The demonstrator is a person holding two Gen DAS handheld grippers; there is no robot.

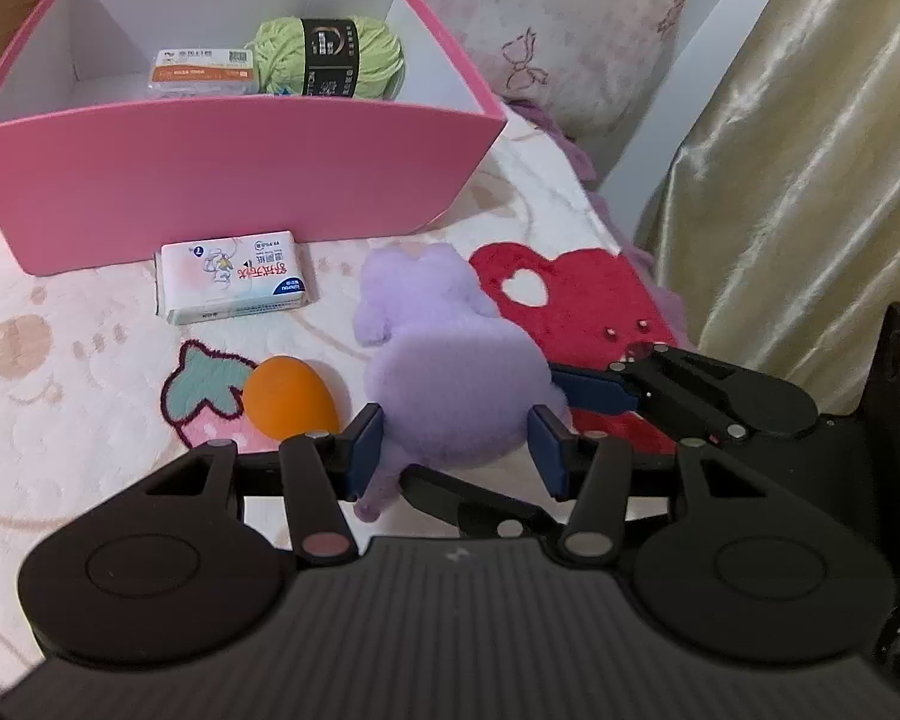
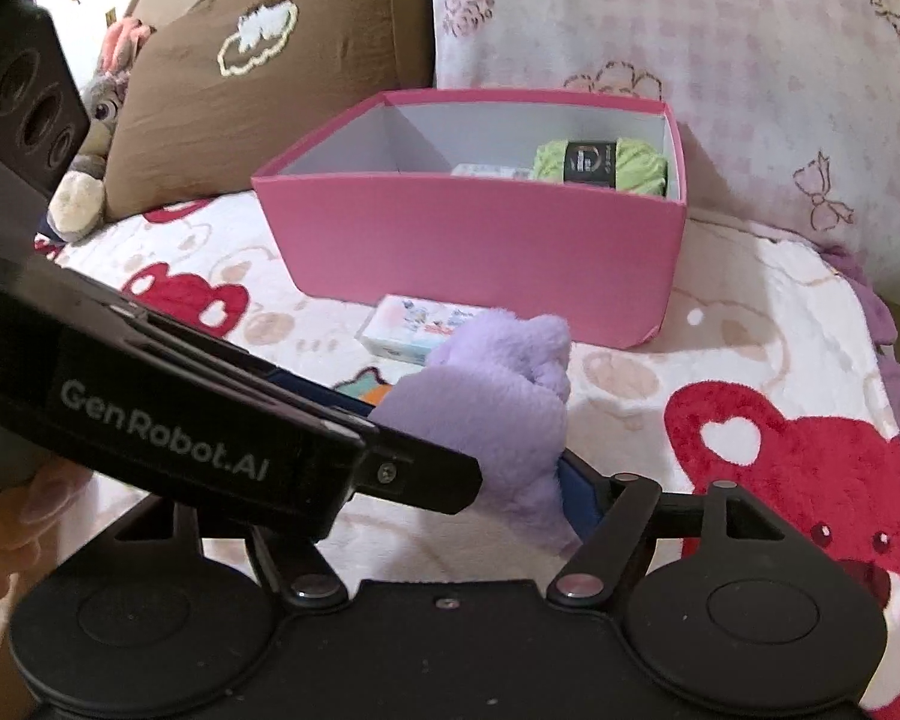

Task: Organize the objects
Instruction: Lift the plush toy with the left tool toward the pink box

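Black and close at the bottom of the frame, the left gripper (image 1: 456, 450) straddles the purple plush toy (image 1: 450, 372) mid-frame on the blanket (image 1: 60, 420), pads at its sides, grip unconfirmed. Beside it, the right gripper's (image 1: 591, 390) spread can't be told. Soft fur could slip or snag between both. Outward — one orange egg (image 1: 291, 395), one tissue pack (image 1: 234, 283); upper left, one pink box (image 1: 222, 180) holding one yarn ball (image 1: 329, 57), one packet (image 1: 205, 73).
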